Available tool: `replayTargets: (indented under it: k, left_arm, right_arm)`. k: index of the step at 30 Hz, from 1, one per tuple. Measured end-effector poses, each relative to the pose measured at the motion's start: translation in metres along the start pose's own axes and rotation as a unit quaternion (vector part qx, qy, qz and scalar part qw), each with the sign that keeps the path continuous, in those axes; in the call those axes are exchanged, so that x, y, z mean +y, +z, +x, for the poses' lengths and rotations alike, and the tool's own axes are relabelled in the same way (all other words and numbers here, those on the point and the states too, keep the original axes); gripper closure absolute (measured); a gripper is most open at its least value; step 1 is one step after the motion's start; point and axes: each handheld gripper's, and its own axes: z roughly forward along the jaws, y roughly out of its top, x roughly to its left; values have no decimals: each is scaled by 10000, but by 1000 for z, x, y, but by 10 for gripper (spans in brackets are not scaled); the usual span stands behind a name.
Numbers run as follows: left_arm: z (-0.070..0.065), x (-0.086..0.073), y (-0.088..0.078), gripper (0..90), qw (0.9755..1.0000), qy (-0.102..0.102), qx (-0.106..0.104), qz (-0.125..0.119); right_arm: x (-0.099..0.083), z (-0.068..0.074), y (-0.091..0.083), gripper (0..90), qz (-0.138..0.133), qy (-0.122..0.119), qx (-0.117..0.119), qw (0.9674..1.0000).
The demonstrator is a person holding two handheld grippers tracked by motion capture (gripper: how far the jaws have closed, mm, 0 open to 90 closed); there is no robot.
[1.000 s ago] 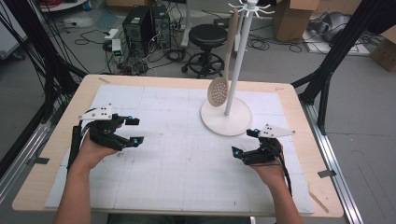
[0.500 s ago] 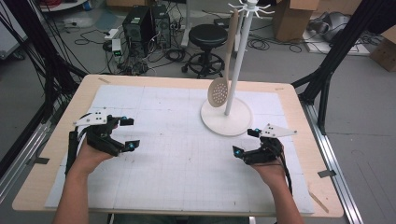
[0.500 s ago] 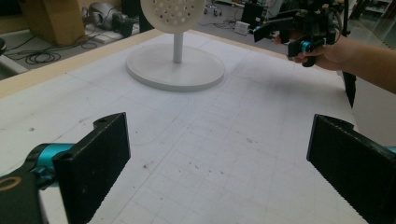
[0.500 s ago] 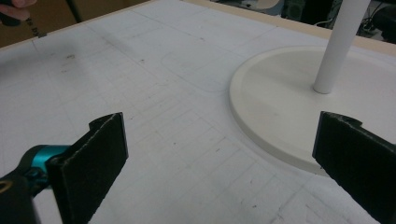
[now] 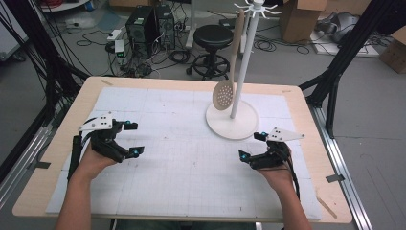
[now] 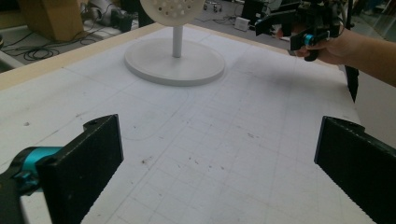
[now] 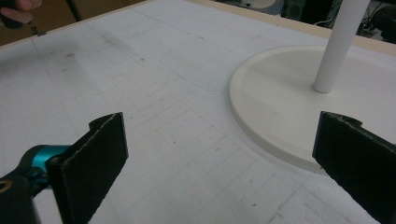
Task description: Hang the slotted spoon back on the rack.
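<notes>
Our left gripper (image 5: 132,138) jaws have just been opening, empty; right gripper (image 5: 252,145) jaws gape (near the stand (image 5: 232,120), skimmer (image 5: 223,95) hanging).

High view is looking down over the table's (image 5: 306,103) near edge; both gripper views are skimming low, sharing the stand's round base (image 5: 232,122) near its far-right corner.

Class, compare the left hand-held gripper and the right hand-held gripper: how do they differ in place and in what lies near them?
1. The left hand-held gripper sits over bare mat at the table's left; the right hand-held gripper sits beside the white stand base.
2. The hanging slotted spoon is far from the left hand-held gripper and nearer the right one.
Shared: both have open, empty jaws and point toward the table's middle; the left's jaws have just been opening.
</notes>
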Motion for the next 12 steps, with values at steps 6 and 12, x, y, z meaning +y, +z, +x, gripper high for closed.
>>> replayTargets:
  k: [6,12]
  left_arm:
    - [0,1,-2,17,10000,-21,-33,-53]
    - [2,-1,-1,17,10000,-91,-8,-6]
  right_arm:
    - [0,1,1,20,27,-9,11,10000]
    - [0,1,1,20,49,-9,6,10000]
